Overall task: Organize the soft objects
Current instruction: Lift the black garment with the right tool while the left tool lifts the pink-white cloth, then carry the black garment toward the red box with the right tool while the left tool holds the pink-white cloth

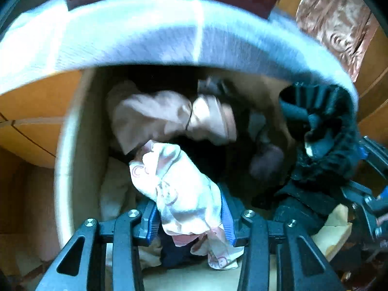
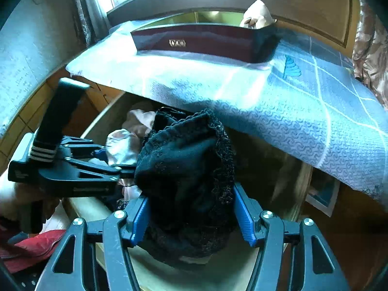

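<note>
In the left wrist view my left gripper (image 1: 189,218) is shut on a white cloth with pink prints (image 1: 179,184), which hangs over an open drawer (image 1: 72,169) full of clothes. A pale pink garment (image 1: 157,114) lies in the drawer beyond it. In the right wrist view my right gripper (image 2: 191,208) is shut on a black lace garment (image 2: 189,160), bunched between the blue pads above the same drawer (image 2: 97,126). The left gripper (image 2: 121,167) shows at the left there, with the white cloth (image 2: 121,148). The black garment (image 1: 322,131) appears at the right of the left wrist view.
A blue patterned cloth (image 2: 291,111) covers the surface overhanging the drawer. On it stands a dark red box (image 2: 201,43) with a beige cloth (image 2: 257,14) sticking out. A red fabric (image 2: 36,245) lies at the lower left. Wooden cabinet fronts (image 1: 36,111) surround the drawer.
</note>
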`<action>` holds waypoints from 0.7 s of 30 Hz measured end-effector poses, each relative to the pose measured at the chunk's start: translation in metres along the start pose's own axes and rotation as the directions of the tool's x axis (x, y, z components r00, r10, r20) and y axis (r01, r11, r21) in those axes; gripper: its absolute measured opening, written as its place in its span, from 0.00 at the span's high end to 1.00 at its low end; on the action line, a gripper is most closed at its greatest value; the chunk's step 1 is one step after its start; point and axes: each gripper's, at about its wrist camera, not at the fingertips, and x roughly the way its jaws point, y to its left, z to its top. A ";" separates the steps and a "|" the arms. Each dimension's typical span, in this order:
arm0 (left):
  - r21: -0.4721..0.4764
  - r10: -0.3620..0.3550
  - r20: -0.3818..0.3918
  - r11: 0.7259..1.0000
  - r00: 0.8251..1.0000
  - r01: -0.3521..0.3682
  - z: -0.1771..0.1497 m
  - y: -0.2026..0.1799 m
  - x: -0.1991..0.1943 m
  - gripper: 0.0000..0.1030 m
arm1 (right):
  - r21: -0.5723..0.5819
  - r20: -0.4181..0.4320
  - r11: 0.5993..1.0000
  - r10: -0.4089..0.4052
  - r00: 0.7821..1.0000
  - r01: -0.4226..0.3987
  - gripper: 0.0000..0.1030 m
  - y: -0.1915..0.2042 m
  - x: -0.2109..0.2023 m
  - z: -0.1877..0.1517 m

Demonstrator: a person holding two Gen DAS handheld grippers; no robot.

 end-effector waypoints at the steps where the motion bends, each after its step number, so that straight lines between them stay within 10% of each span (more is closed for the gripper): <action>1: 0.000 0.017 0.031 1.000 0.999 -0.017 -0.002 0.002 -0.008 0.59 | 0.006 0.004 1.000 0.004 1.000 -0.004 0.39 -0.002 -0.003 -0.001; 9: 0.040 0.092 0.224 0.994 0.970 -0.104 -0.026 0.000 -0.066 0.59 | 0.123 0.044 0.984 0.122 0.992 -0.127 0.39 -0.022 -0.027 -0.009; 21: 0.036 0.044 0.308 0.998 0.950 -0.058 -0.031 0.009 -0.095 0.59 | 0.151 0.079 0.978 0.135 0.988 -0.146 0.39 -0.016 -0.051 0.003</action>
